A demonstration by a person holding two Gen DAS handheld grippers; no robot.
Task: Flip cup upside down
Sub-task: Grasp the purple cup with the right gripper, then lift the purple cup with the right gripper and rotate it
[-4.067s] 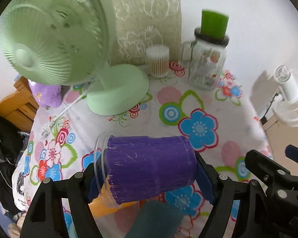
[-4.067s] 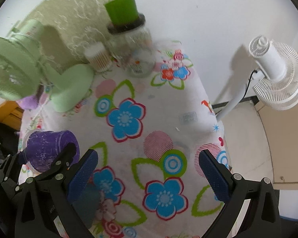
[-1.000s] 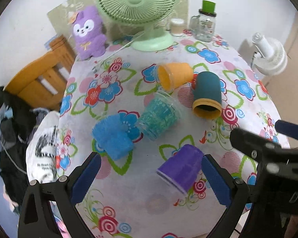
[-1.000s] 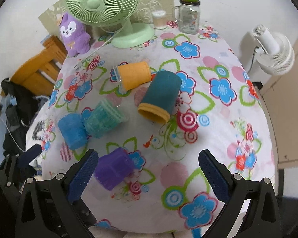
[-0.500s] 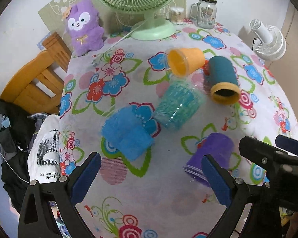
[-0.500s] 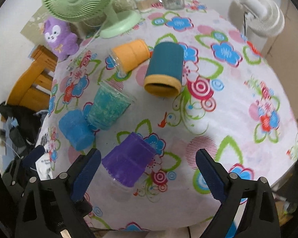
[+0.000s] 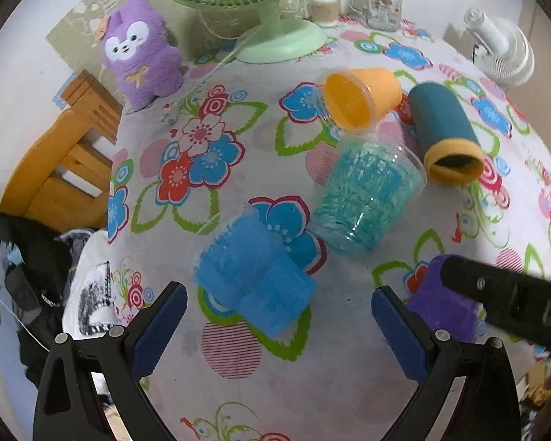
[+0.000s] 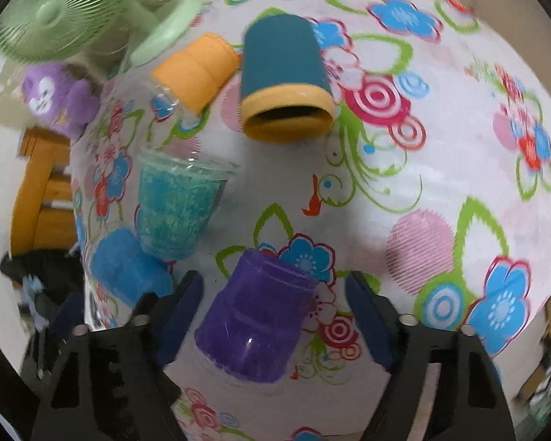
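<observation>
The right gripper [image 8: 273, 307] is straddling the purple ribbed plastic cup [image 8: 255, 318], jaws apart, not touching. The left gripper [image 7: 279, 312] is hanging open nearby. Blue [image 7: 251, 279], teal [image 7: 363, 202], orange [image 7: 360, 95] and dark-teal [image 7: 444, 132] cups are lying sideways beyond on the floral tablecloth [image 7: 209, 139].

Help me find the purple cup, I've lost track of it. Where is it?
In the right wrist view, the purple cup sits between the right gripper's open fingers near the table's front edge, right of the blue cup.
</observation>
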